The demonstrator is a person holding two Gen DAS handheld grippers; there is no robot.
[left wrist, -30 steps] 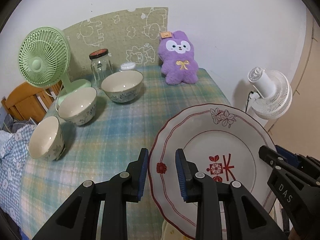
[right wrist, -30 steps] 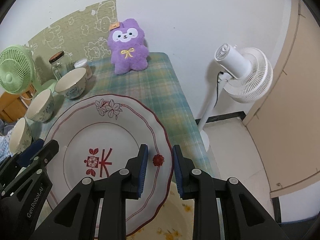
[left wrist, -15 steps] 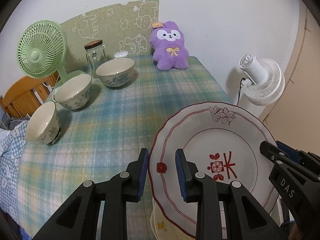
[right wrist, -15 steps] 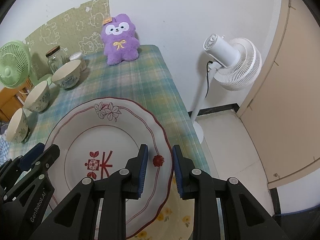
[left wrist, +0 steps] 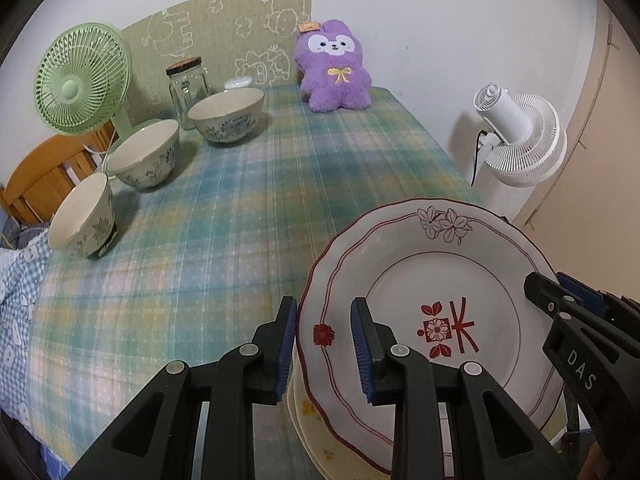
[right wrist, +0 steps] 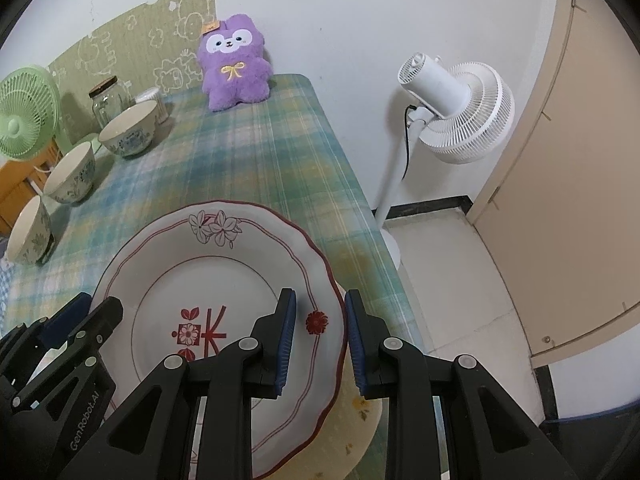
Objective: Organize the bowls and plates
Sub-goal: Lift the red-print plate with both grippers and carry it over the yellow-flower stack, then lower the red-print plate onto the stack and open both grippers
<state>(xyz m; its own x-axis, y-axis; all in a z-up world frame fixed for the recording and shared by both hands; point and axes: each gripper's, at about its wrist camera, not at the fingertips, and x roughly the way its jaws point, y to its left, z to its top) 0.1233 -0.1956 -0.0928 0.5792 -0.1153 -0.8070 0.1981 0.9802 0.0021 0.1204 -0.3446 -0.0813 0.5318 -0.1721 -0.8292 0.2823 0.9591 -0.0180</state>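
A white plate with red trim and a red flower mark (left wrist: 440, 264) (right wrist: 224, 272) hangs tilted over the near right corner of the table. My left gripper (left wrist: 324, 308) is shut on its left rim. At the opposite rim my right gripper (right wrist: 320, 300) is shut as well. Just under it lies a cream plate with yellow flowers (left wrist: 308, 408) (right wrist: 356, 404), mostly hidden. Three patterned bowls (left wrist: 228, 116) (left wrist: 146, 152) (left wrist: 82, 220) stand in a row along the table's left side.
The plaid tablecloth (left wrist: 248, 220) covers the table. At the back stand a purple plush toy (left wrist: 334, 68), a glass jar (left wrist: 188, 88) and a green desk fan (left wrist: 82, 84). A white floor fan (right wrist: 452, 108) stands off the right edge. A wooden chair (left wrist: 40, 176) is at left.
Both grippers have drawn back toward the table's near edge and sunk a little, carrying the red-trimmed plate. The cream plate has come into view under it.
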